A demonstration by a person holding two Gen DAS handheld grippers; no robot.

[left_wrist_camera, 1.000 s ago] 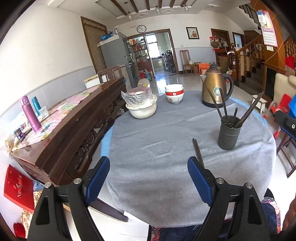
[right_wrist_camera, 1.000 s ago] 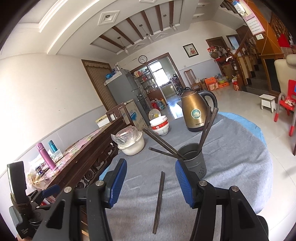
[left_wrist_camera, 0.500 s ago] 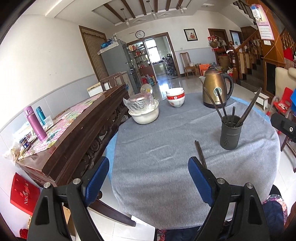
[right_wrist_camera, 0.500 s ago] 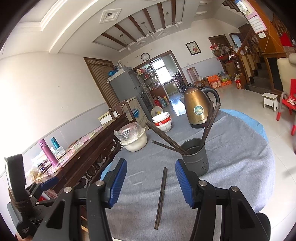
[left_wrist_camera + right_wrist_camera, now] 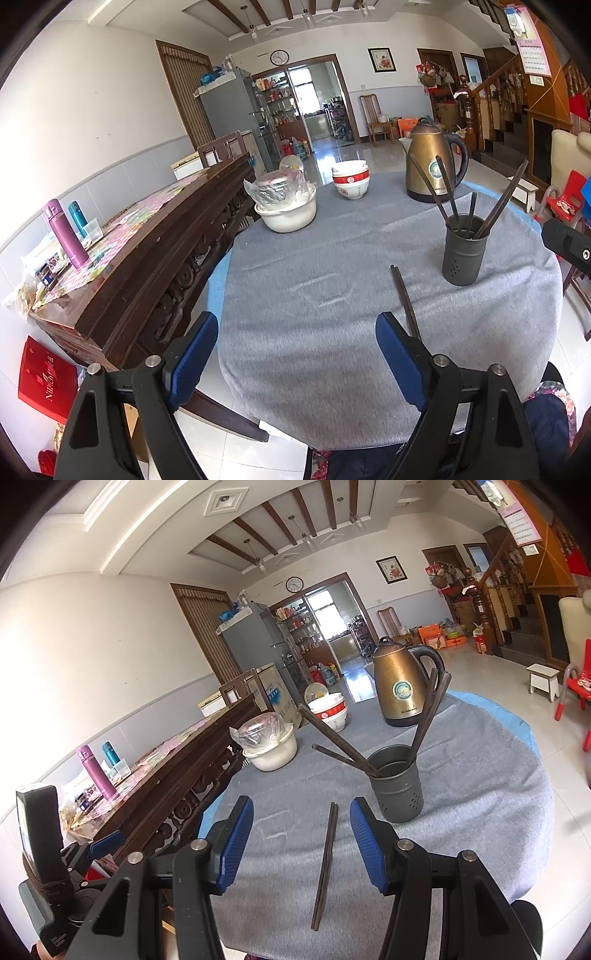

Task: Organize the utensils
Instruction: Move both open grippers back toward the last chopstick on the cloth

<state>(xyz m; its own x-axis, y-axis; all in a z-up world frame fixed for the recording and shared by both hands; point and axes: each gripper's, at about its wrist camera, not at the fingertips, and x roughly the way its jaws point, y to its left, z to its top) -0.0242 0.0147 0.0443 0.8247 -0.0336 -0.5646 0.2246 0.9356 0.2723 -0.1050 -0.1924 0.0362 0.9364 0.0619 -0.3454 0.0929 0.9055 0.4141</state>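
Chopsticks half sorted: one pair flat on the cloth, the rest standing in the holder.

The dark perforated holder (image 5: 397,788) stands upright with several dark chopsticks (image 5: 343,749) leaning out of it; behind it stand a brass-coloured kettle (image 5: 400,688), a stack of red-and-white bowls (image 5: 330,712) and a white basin (image 5: 273,751) with a plastic-wrapped thing inside; all sit on a round table under a grey cloth (image 5: 480,775), beside a carved wooden sideboard (image 5: 147,254), in a tiled room with a fridge behind; my right gripper (image 5: 301,834) hovers half spread, the loose chopstick pair (image 5: 325,864) lying between its blue pads, untouched; my left gripper (image 5: 297,350) is spread wide over the table's near edge, empty, the same pair (image 5: 404,299) just beyond its right pad.
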